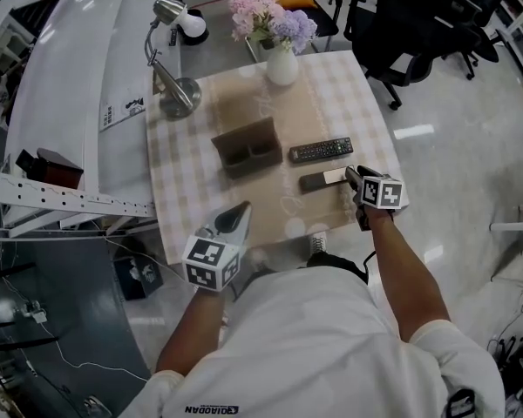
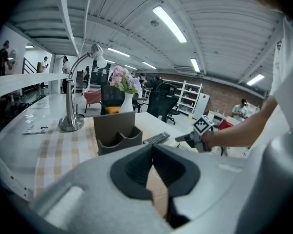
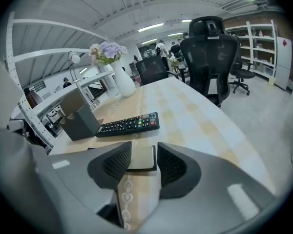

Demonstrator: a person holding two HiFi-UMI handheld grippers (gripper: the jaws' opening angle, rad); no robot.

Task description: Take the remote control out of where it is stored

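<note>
**Right gripper loose around the grey remote**

My right gripper (image 3: 143, 146) slants down near the counter's (image 1: 187, 185) front right edge. Its jaws stand apart around the pale end of the grey remote (image 1: 318, 180), which lies flat outside the holder (image 1: 247, 149). The black remote (image 1: 321, 150) lies just beyond. My left gripper (image 2: 153, 149) hovers closed and empty over bare cloth.

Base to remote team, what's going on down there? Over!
Right hand-held gripper open, grey remote between its jaws, flat on table. Left hand-held gripper shut, empty. Holder looks empty, black remote beside it. Nothing in the way.
</note>
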